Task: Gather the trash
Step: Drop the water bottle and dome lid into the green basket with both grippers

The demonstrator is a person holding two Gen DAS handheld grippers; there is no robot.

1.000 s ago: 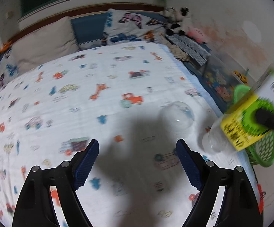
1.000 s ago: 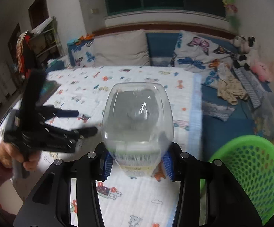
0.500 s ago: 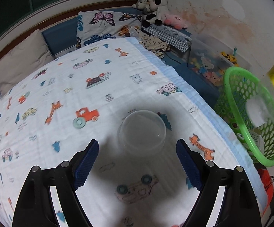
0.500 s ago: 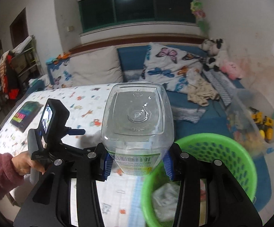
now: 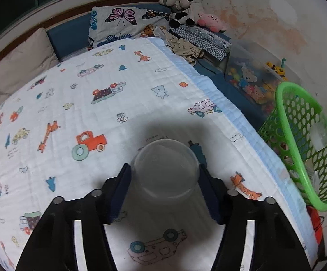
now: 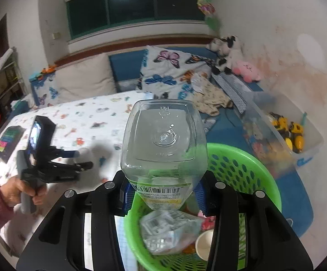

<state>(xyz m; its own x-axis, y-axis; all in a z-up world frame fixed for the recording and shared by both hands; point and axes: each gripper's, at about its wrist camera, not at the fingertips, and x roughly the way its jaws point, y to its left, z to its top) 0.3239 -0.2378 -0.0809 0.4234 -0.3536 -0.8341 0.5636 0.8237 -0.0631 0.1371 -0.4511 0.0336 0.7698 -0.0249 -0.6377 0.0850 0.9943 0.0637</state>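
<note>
**Cup pinched on the bed, bottle held over the basket**

The left gripper [image 5: 164,178] has its blue pads closed against both sides of a clear plastic cup [image 5: 165,168] that sits on the cartoon-print blanket [image 5: 77,103], near the bed's right edge. The cup is transparent and lies in the gripper's shadow, so its rim and depth are hard to make out.

The right gripper [image 6: 163,192] clamps a clear plastic bottle [image 6: 163,142], base toward the camera, directly above the green basket [image 6: 242,169]. The bottle's neck and cap are hidden behind its own body; only a barcode and a strip of yellow label show.

Inside the basket, a crumpled clear wrapper [image 6: 168,232] and a small white cup [image 6: 205,244] are partly covered by the gripper fingers. From the left wrist view the basket [image 5: 287,122] stands just off the bed's edge, its far side cut off.
</note>
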